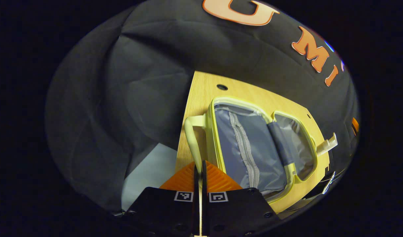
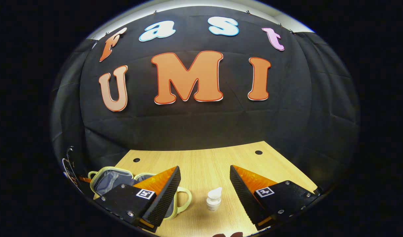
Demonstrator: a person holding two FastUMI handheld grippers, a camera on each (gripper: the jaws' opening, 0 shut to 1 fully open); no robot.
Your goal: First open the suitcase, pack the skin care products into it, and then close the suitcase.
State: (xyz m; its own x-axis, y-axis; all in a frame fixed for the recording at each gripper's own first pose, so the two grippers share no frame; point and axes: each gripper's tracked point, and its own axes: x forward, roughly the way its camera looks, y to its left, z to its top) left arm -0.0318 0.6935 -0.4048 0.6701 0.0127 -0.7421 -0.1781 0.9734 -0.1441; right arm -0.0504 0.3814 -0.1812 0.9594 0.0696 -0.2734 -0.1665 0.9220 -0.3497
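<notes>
Fingers of your right tool (image 2: 204, 184) stand wide apart with nothing between the pads, and the small white pump-top skin care bottle (image 2: 214, 198) stands upright on the pale wooden desk (image 2: 201, 164) in the gap between them, slightly nearer the left-hand finger as that view frames it. It lies dead ahead of the tool, its long axis vertical, so I judge a short forward and downward reach is all the pick calls for, and the right hand is clearly the nearer one.

Your left tool (image 1: 200, 171) has its fingers drawn almost together on the pale yellow-green loop handle (image 1: 192, 138) of the small suitcase; the handle runs down into the narrow slit between them, and it looks pinched, though the contact itself is hard to confirm.

Beyond it, the pale yellow-green suitcase with grey fabric lining (image 1: 254, 144) lies open on the desk, both halves spread flat and holding nothing that I can see.

The left gripper view gives you the lining, zip pocket and hinge strap; the right gripper view gives you the bottle, with the suitcase sitting just left of it.
</notes>
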